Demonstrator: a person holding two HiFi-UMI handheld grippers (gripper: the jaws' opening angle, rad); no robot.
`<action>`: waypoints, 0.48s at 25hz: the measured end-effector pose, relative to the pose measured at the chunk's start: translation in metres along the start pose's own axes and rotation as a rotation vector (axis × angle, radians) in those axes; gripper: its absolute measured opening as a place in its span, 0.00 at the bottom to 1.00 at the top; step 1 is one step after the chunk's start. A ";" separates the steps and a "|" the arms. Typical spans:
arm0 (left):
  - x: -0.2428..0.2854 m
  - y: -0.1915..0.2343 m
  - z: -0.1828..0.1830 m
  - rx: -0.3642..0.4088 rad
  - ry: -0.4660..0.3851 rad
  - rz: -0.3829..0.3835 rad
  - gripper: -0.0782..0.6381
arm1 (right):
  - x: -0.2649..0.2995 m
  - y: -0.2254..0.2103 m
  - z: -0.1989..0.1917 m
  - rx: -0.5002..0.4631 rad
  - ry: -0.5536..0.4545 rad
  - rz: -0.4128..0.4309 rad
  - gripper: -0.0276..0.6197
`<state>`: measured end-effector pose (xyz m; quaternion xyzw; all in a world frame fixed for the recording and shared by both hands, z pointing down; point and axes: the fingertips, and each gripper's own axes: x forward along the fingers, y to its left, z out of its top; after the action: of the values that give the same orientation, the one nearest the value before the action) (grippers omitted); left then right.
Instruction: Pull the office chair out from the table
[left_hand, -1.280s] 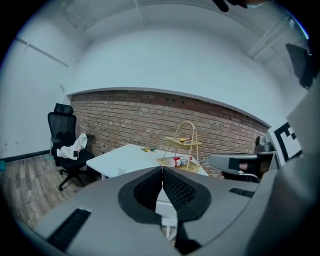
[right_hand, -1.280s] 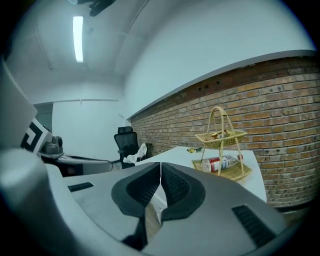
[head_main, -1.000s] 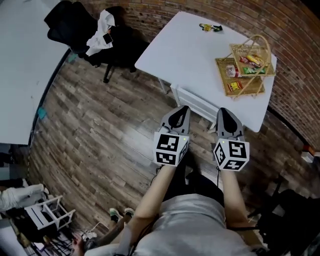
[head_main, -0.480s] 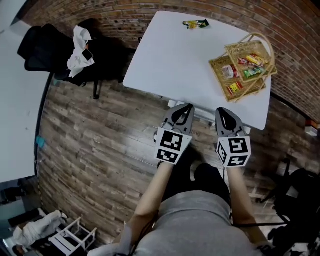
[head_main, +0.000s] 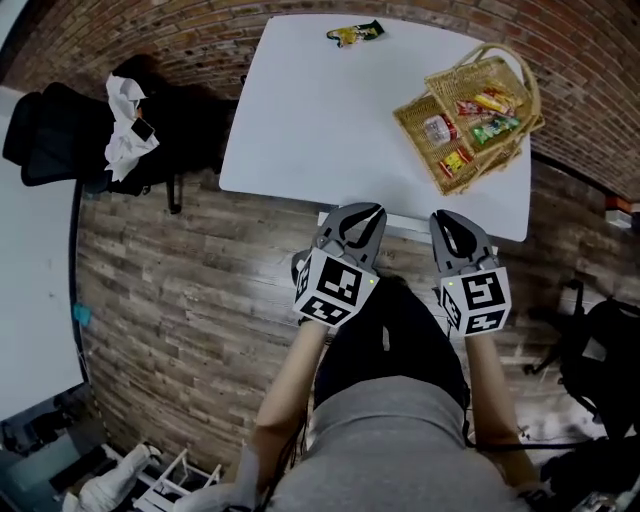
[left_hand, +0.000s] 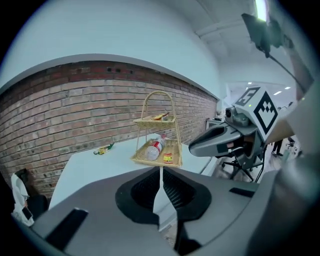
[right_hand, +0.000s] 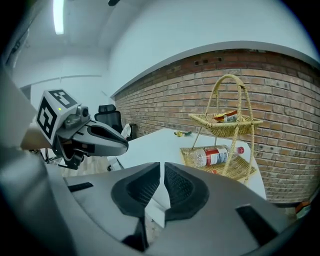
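Just beyond left gripper (head_main: 362, 214) and right gripper (head_main: 449, 220), chair (head_main: 404, 225) under table (head_main: 320, 110).

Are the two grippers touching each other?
Apart. The head view shows the left gripper and right gripper side by side, with a clear gap between them.

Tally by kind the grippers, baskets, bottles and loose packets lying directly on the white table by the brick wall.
grippers: 2, the left gripper and the right gripper
wicker basket: 1
bottle, in the basket: 1
loose packet on the white table: 1
total: 5
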<state>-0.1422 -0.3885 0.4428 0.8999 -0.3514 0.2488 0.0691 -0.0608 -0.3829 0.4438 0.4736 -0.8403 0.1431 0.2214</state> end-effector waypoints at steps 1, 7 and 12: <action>0.002 -0.002 0.002 0.002 0.000 -0.021 0.13 | -0.001 -0.002 -0.001 0.004 0.003 0.001 0.07; 0.012 -0.016 -0.002 0.101 0.074 -0.123 0.17 | -0.005 -0.009 -0.010 0.001 0.029 0.045 0.07; 0.018 -0.028 -0.009 0.155 0.134 -0.181 0.21 | -0.002 -0.001 -0.013 -0.104 0.085 0.122 0.27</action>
<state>-0.1153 -0.3757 0.4612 0.9120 -0.2428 0.3275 0.0449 -0.0562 -0.3762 0.4542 0.4028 -0.8639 0.1325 0.2718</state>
